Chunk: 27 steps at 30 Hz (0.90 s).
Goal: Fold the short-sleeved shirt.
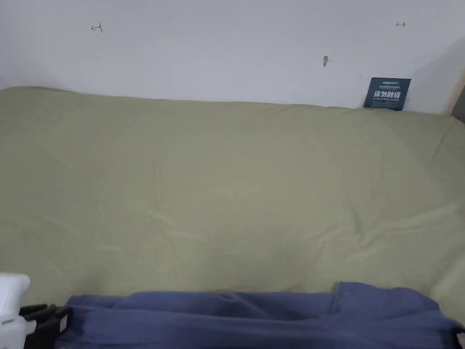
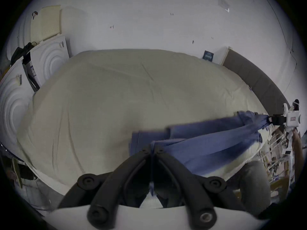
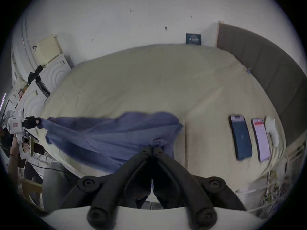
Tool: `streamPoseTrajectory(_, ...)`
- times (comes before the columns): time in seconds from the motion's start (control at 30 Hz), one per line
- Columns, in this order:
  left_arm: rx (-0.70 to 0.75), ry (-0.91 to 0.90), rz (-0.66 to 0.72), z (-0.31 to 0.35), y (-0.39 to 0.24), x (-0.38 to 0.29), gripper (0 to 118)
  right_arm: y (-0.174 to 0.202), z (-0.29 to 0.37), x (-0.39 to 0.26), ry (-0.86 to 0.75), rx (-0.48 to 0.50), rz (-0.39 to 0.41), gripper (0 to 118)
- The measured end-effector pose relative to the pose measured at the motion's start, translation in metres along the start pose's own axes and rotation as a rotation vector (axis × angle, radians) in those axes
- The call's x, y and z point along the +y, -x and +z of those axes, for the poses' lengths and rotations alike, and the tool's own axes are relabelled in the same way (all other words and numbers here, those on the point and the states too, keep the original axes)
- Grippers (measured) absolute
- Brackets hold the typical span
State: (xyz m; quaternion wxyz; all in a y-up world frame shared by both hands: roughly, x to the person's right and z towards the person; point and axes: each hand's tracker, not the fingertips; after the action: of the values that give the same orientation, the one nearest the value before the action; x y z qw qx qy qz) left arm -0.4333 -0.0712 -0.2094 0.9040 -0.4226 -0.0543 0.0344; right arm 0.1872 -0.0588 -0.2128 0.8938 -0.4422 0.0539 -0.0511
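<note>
The blue short-sleeved shirt [image 1: 254, 318] is stretched sideways over the near edge of the bed. My left gripper [image 2: 152, 148] is shut on the shirt's left end, cloth [image 2: 207, 144] pinched between its black jaws. At the other end my right gripper [image 3: 152, 148] is shut on a bunched bit of the shirt [image 3: 108, 134]. The left gripper [image 1: 59, 320] shows at the bottom left of the head view, and the left gripper [image 3: 37, 122] again far off in the right gripper view. The right gripper [image 2: 270, 120] appears far off in the left gripper view, holding the cloth taut.
The bed's pale green sheet [image 1: 236, 181] spreads wide toward a white wall. A dark sign [image 1: 387, 93] leans at the back right. Two phones [image 3: 240, 137] and a white cloth [image 3: 272, 130] lie on the bed's right side. A brown headboard [image 3: 265, 64] runs along the right.
</note>
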Motion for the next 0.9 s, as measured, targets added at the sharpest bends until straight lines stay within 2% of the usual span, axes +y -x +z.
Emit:
streamPoseTrajectory(0.1, 0.021, 0.061, -0.014, -0.004, 0.004, -0.024, 0, -0.004, -0.002, -0.023, 0.036, -0.018, -0.039, 1)
streamPoseTrajectory(0.3, 0.011, 0.096, 0.041, -0.019, 0.009, -0.053, 1, -0.012, -0.015, -0.05, 0.074, -0.04, -0.043, 1)
streamPoseTrajectory(0.33, 0.02, 0.091, 0.036, -0.021, 0.008, -0.055, 5, -0.013, -0.017, -0.05, 0.078, -0.035, -0.053, 1)
streamPoseTrajectory(0.37, 0.024, 0.084, 0.032, -0.022, 0.006, -0.057, 18, -0.014, -0.017, -0.049, 0.076, -0.006, -0.078, 1)
streamPoseTrajectory(0.4, 0.041, 0.073, 0.028, -0.02, 0.004, -0.058, 41, -0.014, -0.015, -0.049, 0.051, 0.021, -0.101, 5)
streamPoseTrajectory(0.43, 0.042, 0.056, 0.045, -0.016, 0.004, -0.057, 59, -0.011, -0.008, -0.049, 0.018, 0.048, -0.108, 20)
streamPoseTrajectory(0.47, 0.006, 0.051, 0.081, -0.011, 0.005, -0.056, 67, -0.01, -0.002, -0.047, -0.012, 0.047, -0.111, 52)
streamPoseTrajectory(0.5, -0.055, 0.022, 0.133, -0.001, 0.005, -0.054, 67, -0.008, 0.006, -0.044, -0.041, 0.053, -0.128, 72)
streamPoseTrajectory(0.53, -0.088, -0.014, 0.169, 0.01, 0.003, -0.052, 67, -0.005, 0.017, -0.04, -0.081, 0.046, -0.123, 72)
streamPoseTrajectory(0.6, -0.063, -0.091, 0.157, 0.037, -0.008, -0.04, 67, 0.004, 0.038, -0.033, -0.144, 0.05, -0.103, 72)
streamPoseTrajectory(0.67, -0.04, -0.186, 0.115, 0.059, -0.025, -0.023, 68, 0.024, 0.055, -0.021, -0.205, -0.006, -0.033, 72)
streamPoseTrajectory(0.73, -0.062, -0.22, 0.102, 0.067, -0.05, -0.003, 69, 0.045, 0.063, -0.012, -0.259, -0.058, 0.004, 71)
streamPoseTrajectory(0.87, -0.013, -0.26, 0.048, 0.051, -0.113, 0.019, 69, 0.096, 0.053, -0.003, -0.281, -0.099, -0.025, 69)
streamPoseTrajectory(0.9, 0.008, -0.259, 0.054, 0.045, -0.133, 0.021, 61, 0.11, 0.048, -0.003, -0.269, -0.107, -0.044, 61)
